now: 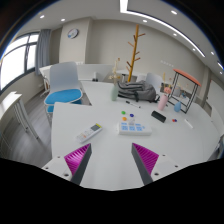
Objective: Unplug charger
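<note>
Gripper (111,160) held above the near edge of the white table (100,145), fingers spread apart with nothing between the magenta pads (78,157). No charger can be picked out for certain. Likeliest spot, as a judgement: the clutter at the table's far right, around a small dark object (159,116) beyond and right of the fingers, well apart. A remote-like white bar (90,131) lies ahead-left. Next move would be forward and right.

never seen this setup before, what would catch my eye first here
The gripper hangs open over a white table, its magenta pads nearest the eye. Beyond the fingers lie a white remote-like thing and a paint palette. Further back stand a blue tub and a yellow coat stand.
</note>
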Demonstrator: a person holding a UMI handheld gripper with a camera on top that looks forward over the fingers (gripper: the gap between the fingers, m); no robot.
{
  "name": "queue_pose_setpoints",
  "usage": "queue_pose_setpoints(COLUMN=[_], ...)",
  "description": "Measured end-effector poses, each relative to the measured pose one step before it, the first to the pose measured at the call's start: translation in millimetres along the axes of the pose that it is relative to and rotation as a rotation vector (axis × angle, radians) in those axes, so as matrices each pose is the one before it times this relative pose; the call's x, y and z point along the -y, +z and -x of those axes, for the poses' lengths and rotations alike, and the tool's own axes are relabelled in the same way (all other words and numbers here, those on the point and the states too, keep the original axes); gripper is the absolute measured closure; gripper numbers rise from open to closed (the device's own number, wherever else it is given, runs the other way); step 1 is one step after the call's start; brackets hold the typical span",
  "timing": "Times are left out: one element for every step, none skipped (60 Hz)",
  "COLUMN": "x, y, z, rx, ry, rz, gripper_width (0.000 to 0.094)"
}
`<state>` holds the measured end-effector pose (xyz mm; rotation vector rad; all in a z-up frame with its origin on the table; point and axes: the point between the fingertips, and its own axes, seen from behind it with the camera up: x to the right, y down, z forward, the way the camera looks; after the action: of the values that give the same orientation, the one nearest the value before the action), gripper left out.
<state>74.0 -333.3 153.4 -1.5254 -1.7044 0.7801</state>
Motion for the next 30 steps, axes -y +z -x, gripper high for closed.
queue_pose_setpoints(x=[0.03,0.20,0.27,-0.05,-0.55,-0.37,-1.28,-1.25,-0.74,-0.66,-0.56,-0.69,-1.30,1.41,-1.39,-0.46,-0.23,-0.34,-0.34,-0.56,-0.72,-0.43,-0.37,0.09,0.25,0.40,0.69,3.33,1.15,1.24], y=[0.27,0.59,1.30,2.07,2.86,0.08,4.95,5.11,4.07,3.99,3.67,3.42,3.37,1.17,0.67,2.07,2.25,2.34,2.74,3.02,3.49,3.10,3.34,3.58,3.66,3.78,3.98,0.02,4.00,4.63], z=[-2.66,-2.81,-3.39,-3.69,-4.57,-3.29,-5.54,-4.20,-2.68,-3.02,-2.83,-2.95,-3.11,-1.60,-2.56,-2.66,-2.96,-2.98,-2.80,-2.51,-2.65,-2.94,-2.95,-2.70,-2.13,-1.83,-1.92,-1.30,-1.87,-1.83], rx=[-0.00737,-0.00694,-0.00731,-0.00725,-0.00757,-0.00759,-0.00596,-0.00391,-0.00476,-0.00259,-0.00144,-0.00125,-0.00103,-0.00307,-0.00060,-0.00093,-0.00148,-0.00189,-0.00164,-0.00141,-0.00157,-0.00204,-0.00235,-0.00213,-0.00121,-0.00002,0.00027,-0.00010,0.00004,0.00034], ry=[0.0021,0.0029,0.0035,0.0038,0.0038,0.0039,0.0038,0.0041,0.0037,0.0029,0.0022,0.0016,0.0007,0.0016,0.0014,0.0023,0.0028,0.0025,0.0015,0.0003,-0.0008,-0.0013,-0.0013,-0.0007,-0.0001,-0.0006,-0.0009,-0.0008,-0.0013,-0.0008], rz=[-0.00015,-0.00126,-0.00199,-0.00168,-0.00113,0.00109,0.00075,0.00202,0.00100,0.00051,-0.00025,-0.00049,-0.00095,0.00024,-0.00388,-0.00333,-0.00417,-0.00399,-0.00354,-0.00256,-0.00178,-0.00151,-0.00188,-0.00305,-0.00377,-0.00487,-0.00572,-0.00175,-0.00571,-0.00568], gripper_width=[0.0082,0.0079,0.0080,0.0081,0.0082,0.0082,0.0083,0.0082,0.0083,0.0081,0.0082,0.0081,0.0082,0.0081,0.0082,0.0080,0.0081,0.0082,0.0081,0.0082,0.0080,0.0082,0.0080,0.0080,0.0080,0.0083,0.0081,0.0082,0.0083,0.0082])
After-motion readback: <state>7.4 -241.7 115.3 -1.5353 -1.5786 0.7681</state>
